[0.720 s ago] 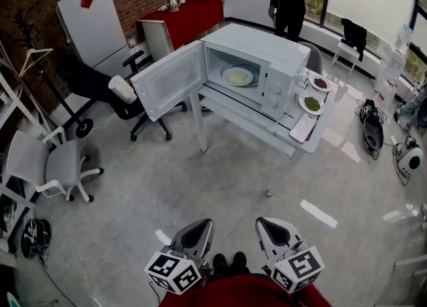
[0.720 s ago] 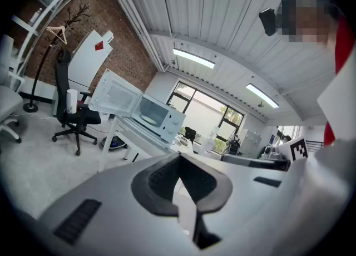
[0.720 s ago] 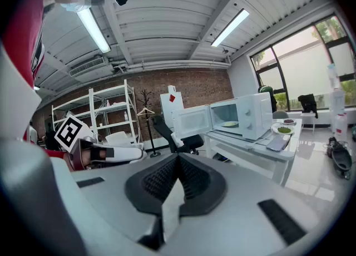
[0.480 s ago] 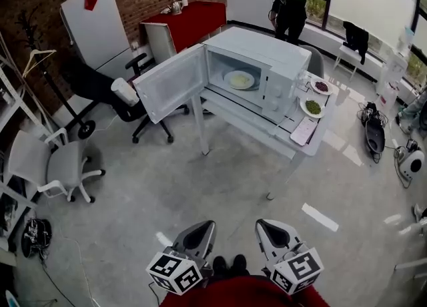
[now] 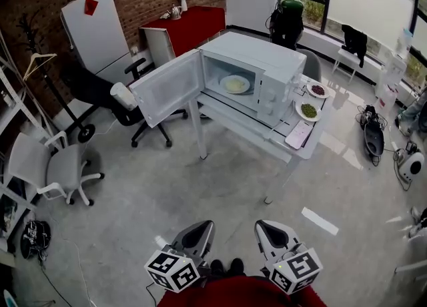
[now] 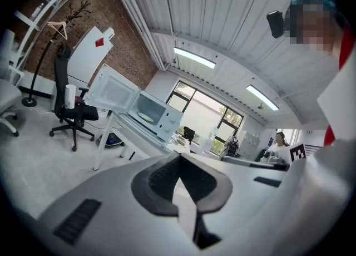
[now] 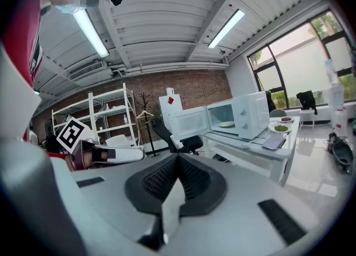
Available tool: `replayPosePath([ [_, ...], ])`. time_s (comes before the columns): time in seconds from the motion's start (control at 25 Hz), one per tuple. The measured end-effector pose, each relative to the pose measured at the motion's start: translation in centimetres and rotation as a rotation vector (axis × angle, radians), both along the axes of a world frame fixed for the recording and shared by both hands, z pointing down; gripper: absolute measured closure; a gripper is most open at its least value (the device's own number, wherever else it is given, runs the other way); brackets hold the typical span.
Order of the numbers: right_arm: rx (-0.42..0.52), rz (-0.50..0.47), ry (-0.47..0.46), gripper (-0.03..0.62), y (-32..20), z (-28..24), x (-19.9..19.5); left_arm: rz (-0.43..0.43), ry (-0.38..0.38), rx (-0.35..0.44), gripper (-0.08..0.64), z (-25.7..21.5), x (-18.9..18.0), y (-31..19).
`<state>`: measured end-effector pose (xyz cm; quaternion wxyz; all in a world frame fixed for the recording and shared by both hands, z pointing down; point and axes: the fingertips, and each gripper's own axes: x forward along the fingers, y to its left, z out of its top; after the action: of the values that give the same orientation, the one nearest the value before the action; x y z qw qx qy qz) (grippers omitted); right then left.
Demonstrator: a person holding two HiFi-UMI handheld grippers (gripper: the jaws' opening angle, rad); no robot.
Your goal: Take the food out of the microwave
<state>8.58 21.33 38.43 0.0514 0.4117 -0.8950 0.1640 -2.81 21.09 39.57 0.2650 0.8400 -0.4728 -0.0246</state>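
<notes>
Microwave (image 5: pixel 267 65): stands on the desk (image 5: pixel 293 155); door (image 5: pixel 167 89) swung wide open to the left.
Food: plate of pale food (image 5: pixel 234 84) lies on the floor of the cavity, inside the Microwave.
Desk, right end: green-food plate (image 5: pixel 308 110) and dark-red-food plate (image 5: pixel 318 90), just beside the Microwave.
Left gripper (image 5: pixel 198 229): jaws together, nothing between them; held low, well apart from the desk.
Right gripper (image 5: pixel 269 227): jaws together, nothing between them; just beside the Left gripper.
</notes>
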Motion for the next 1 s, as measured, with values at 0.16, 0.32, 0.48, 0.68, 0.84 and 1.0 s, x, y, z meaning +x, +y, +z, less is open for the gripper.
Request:
replayPosePath([
  [0.16,-0.001,0.014,0.004,0.583,-0.5,0.2,1.5,-0.009,0.03,-0.011,0.551,0.0,0.7,-1.0],
  [0.32,0.002,0.026,0.002,0.583,-1.0,0.2,3.0,-0.029,0.019,0.0,0.551,-0.4,1.1,-2.0],
  [0.48,0.003,0.042,0.004,0.583,-1.7,0.3,4.1,-0.042,-0.007,0.02,0.551,-0.9,1.7,-3.0],
  [0.68,0.014,0.058,0.01,0.583,-3.0,0.0,4.5,-0.051,-0.018,0.036,0.551,-1.7,2.2,-4.5],
  [0.84,0.02,0.077,0.0,0.583,-4.5,-0.5,4.8,-0.059,-0.028,0.04,0.551,-2.0,2.4,-6.1],
  [1.0,0.02,0.097,0.002,0.583,-6.4,-0.7,4.8,-0.057,-0.03,0.033,0.551,-2.0,2.2,-8.1],
])
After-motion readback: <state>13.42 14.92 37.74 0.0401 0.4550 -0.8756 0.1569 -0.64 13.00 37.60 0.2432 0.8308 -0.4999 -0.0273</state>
